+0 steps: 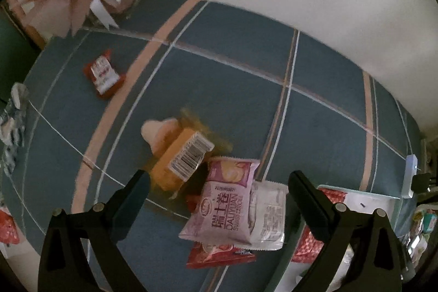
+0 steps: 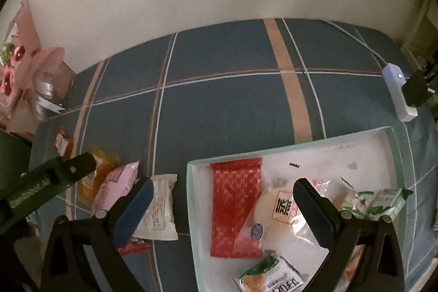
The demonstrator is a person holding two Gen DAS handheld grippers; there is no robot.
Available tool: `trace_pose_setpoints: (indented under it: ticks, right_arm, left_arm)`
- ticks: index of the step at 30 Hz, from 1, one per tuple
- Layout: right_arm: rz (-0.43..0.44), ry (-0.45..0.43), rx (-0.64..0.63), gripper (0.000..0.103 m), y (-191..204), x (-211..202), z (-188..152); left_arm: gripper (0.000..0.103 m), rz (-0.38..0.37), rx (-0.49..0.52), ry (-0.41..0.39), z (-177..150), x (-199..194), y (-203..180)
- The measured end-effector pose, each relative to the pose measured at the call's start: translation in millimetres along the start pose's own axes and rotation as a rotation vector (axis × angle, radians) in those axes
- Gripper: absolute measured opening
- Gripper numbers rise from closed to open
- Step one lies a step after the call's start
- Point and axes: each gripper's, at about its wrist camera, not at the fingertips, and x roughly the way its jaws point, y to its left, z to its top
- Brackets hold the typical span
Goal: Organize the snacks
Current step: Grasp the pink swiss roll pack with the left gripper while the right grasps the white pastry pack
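While both jaws stand wide and empty, the left gripper [image 1: 219, 179] should drop squarely over the pink packet [image 1: 223, 203] on the bed [image 1: 328, 100], beside the box [image 2: 191, 182], avoiding neighbours.

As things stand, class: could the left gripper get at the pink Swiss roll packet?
Probably yes. The left gripper is open and empty, and the pink packet lies on top of the pile right between its fingers, with nothing over it. The white packet touching its side might get nudged.
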Motion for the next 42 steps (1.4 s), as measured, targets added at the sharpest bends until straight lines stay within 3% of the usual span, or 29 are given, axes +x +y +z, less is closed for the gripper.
trace_pose_setpoints:
  ticks: [5, 9, 11, 18, 22, 28, 42]
  right_arm:
    - [0.009, 0.016, -0.014, 0.103, -6.7, 13.4, 2.4]
    - [-0.009, 0.022, -0.017, 0.103, -14.5, 19.2, 1.9]
    - [0.01, 0.033, -0.011, 0.103, -16.9, 22.8, 1.5]
    - [0.054, 0.046, -0.022, 0.103, -13.7, 27.6, -0.4]
    - [0.054, 0.042, -0.023, 0.1, -12.2, 28.0, -1.3]
    - [0.062, 0.053, -0.046, 0.091, -3.3, 30.3, -3.3]
    - [0.219, 0.102, -0.176, 0.062, 55.7, 37.8, -21.0]
  left_arm:
    - [0.087, -0.026, -0.026, 0.038, -9.8, 25.4, 1.2]
    - [0.081, 0.008, -0.043, 0.026, -12.6, 35.3, 4.6]
    - [0.066, 0.02, -0.042, 0.011, -15.6, 35.8, 5.0]
    - [0.055, 0.01, 0.019, 0.011, -25.9, 39.2, -3.9]
    - [0.049, -0.028, -0.02, 0.044, -30.6, 51.4, 5.6]
    - [0.047, -0.065, -0.092, 0.056, -28.1, 52.0, 25.6]
    - [0.046, -0.061, -0.236, 0.062, -30.7, 40.0, 64.9]
